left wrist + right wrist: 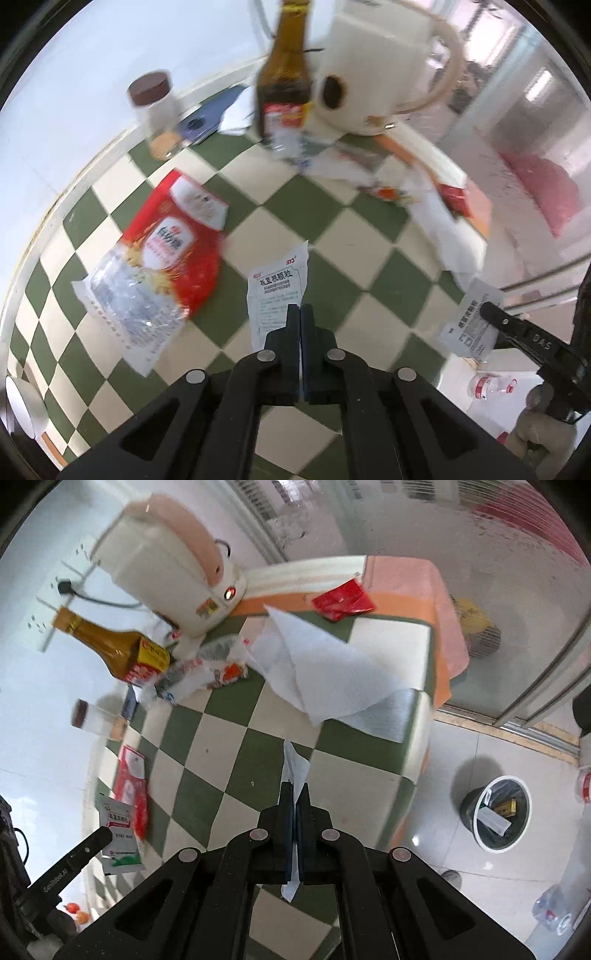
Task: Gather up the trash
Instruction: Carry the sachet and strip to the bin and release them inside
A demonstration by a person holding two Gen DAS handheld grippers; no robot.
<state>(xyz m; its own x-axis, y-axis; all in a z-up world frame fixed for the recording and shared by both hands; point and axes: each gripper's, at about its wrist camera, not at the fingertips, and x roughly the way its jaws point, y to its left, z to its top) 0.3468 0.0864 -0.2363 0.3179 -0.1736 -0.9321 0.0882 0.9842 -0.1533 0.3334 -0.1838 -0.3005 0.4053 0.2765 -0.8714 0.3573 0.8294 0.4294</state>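
Note:
My left gripper [300,308] is shut on a white medicine sachet [277,291] above the green-and-cream checkered table [343,236]; it also shows in the right wrist view [119,834]. My right gripper [294,789] is shut on a second white sachet [295,766], seen edge-on; it shows in the left wrist view [471,321] near the table's right edge. A red-and-clear empty bag [162,254] lies to the left. White tissue paper [325,672] and a red wrapper [343,600] lie farther back.
A brown sauce bottle [284,74], a brown-lidded jar [159,110], a white appliance [376,62] and crumpled wrappers [354,166] stand at the back. A lined trash bin [496,814] with some trash sits on the floor right of the table.

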